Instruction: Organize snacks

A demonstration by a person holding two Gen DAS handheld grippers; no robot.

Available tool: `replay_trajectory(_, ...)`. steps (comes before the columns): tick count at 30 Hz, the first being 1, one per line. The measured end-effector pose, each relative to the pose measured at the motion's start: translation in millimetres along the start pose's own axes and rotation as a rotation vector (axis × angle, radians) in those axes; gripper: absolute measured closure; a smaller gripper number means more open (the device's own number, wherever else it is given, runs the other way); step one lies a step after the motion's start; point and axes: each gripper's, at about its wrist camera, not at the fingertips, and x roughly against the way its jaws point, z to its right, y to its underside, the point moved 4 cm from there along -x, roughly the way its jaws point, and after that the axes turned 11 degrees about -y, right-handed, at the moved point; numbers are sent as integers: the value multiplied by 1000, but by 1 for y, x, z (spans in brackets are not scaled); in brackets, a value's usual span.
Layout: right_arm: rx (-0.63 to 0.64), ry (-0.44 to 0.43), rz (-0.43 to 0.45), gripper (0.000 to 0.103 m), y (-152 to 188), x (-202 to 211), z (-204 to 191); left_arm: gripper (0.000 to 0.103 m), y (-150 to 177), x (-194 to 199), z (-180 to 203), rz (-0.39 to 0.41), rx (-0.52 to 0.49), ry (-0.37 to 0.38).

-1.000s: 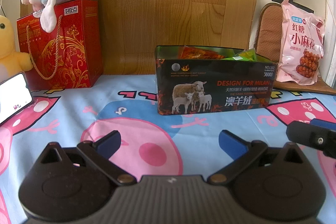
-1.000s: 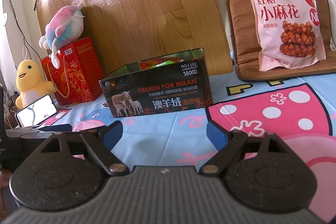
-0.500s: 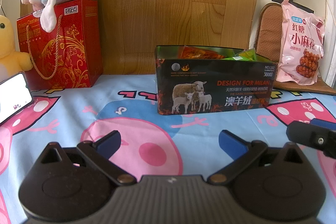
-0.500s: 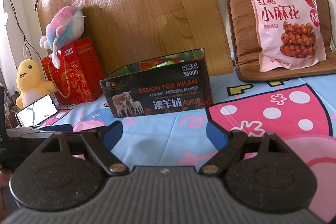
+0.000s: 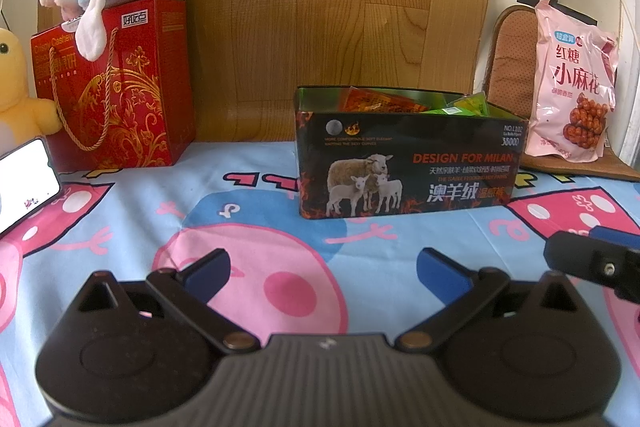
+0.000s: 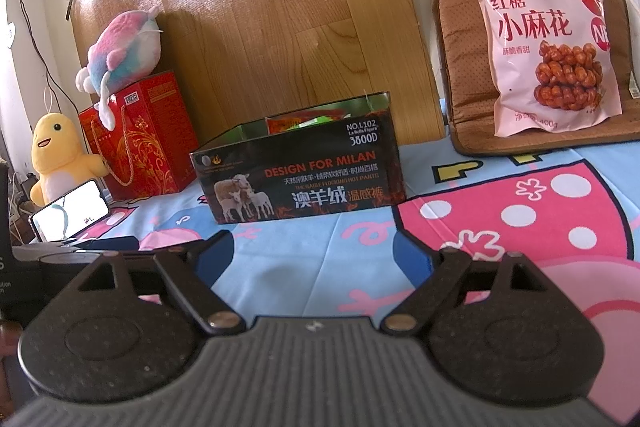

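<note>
Fingers of both the left gripper (image 5: pixel 322 269) and right gripper (image 6: pixel 314 251) are spread, empty. Ahead, the snack box (image 5: pixel 406 155) looks nearly full; packets could spill if more get pushed in.

Left gripper (image 5: pixel 322 269) body: matte black, two round discs flanking a ribbed grey centre block.
Left gripper links: black bars crossing inward, a brass rivet on each near the block.
Left fingertips (image 5: pixel 206 271): dark blue pads, flat and angled.
Left gripper cutouts: a triangular hole above each disc.
Centre mark: a small pale logo on the block's top edge.
Right gripper (image 6: pixel 314 255) body: speckled black discs, the same ribbed grey block, brass rivets beside it.
Right fingertips (image 6: pixel 412 255): blue pads on black arms.
Right gripper, from the left camera: a black finger with a small screw and a blue tip.
</note>
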Motion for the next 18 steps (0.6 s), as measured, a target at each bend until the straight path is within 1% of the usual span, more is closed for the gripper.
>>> replay_trajectory(18,-3,4,1,14,0,0,1,0,0,-1,-1,0,0,0)
